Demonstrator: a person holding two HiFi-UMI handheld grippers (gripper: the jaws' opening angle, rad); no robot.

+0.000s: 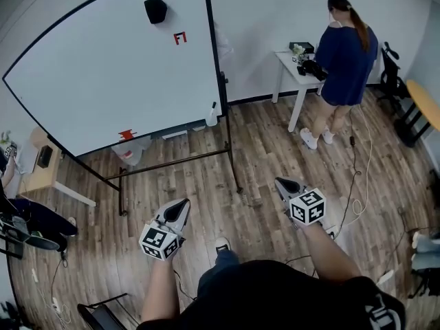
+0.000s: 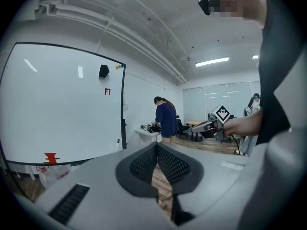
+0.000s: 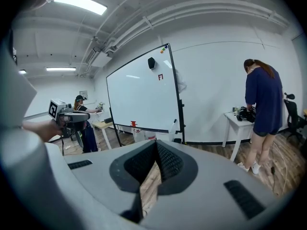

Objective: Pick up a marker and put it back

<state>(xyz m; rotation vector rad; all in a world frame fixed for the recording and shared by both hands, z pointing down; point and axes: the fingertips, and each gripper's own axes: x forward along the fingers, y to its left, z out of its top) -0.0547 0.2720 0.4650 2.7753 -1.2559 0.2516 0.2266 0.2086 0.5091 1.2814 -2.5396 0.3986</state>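
Note:
A white board on a wheeled stand fills the upper left of the head view. A small red object sits at its lower edge; whether it is a marker I cannot tell. It shows again in the left gripper view and in the right gripper view. My left gripper hangs low over the wooden floor, well short of the board, its jaws shut and empty. My right gripper is level with it to the right, also shut on nothing.
A black eraser and a red mark are on the board, with a white bottle at its right foot. A person stands at a white table at the back right. Cables lie on the floor.

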